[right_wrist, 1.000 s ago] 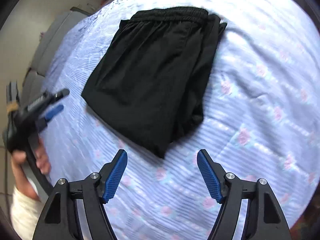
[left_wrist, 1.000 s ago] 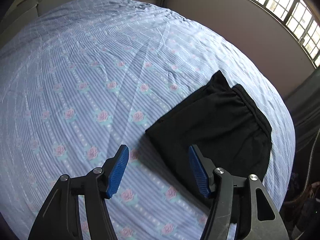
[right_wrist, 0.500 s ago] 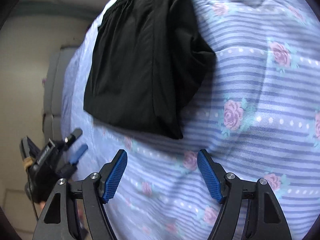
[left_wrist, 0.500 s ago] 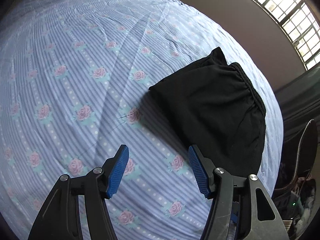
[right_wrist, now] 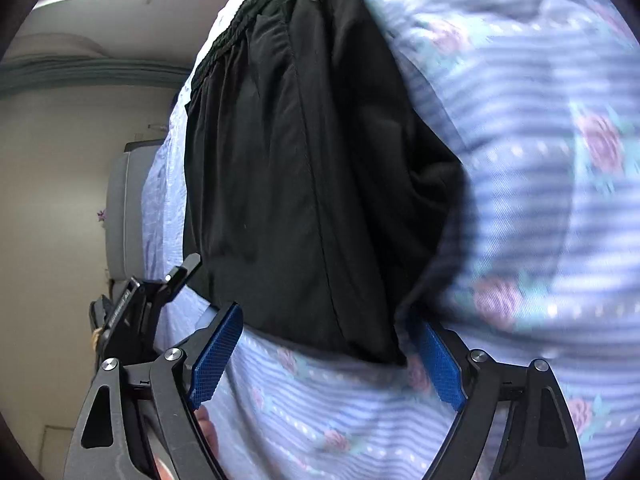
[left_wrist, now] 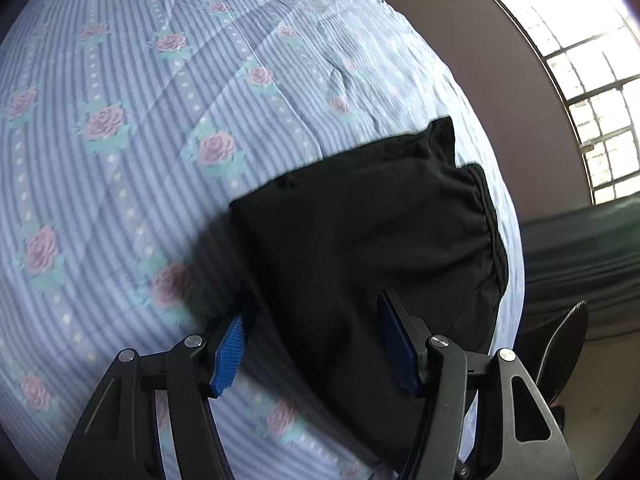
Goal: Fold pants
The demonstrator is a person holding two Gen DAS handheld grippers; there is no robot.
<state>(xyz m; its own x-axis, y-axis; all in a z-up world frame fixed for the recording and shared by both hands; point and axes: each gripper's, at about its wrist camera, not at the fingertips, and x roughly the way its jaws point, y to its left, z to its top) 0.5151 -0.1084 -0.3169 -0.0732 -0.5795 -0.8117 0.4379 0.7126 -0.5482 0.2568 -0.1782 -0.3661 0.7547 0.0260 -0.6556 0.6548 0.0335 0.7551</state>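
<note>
Black folded fabric pants [left_wrist: 360, 248] lying flat on striped floral bedsheet [left_wrist: 120, 160], left gripper [left_wrist: 312, 344] hovering apart, right gripper [right_wrist: 324, 356] opening, 2 straddling near edge for next fold.

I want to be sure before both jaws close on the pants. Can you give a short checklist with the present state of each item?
1. Black pants lie folded on the bed sheet: ok.
2. Left gripper jaws apart, nothing pinched, fabric edge between them: ok.
3. Right gripper jaws opening, near edge of the pants at their tips, not pinched: ok.
4. Waistband at the far end, away from both grippers: ok.
5. Both grippers at the same near edge: ok; the left gripper shows beside the pants in the right wrist view.
6. Pads reach under all the layers: cannot tell.
</note>
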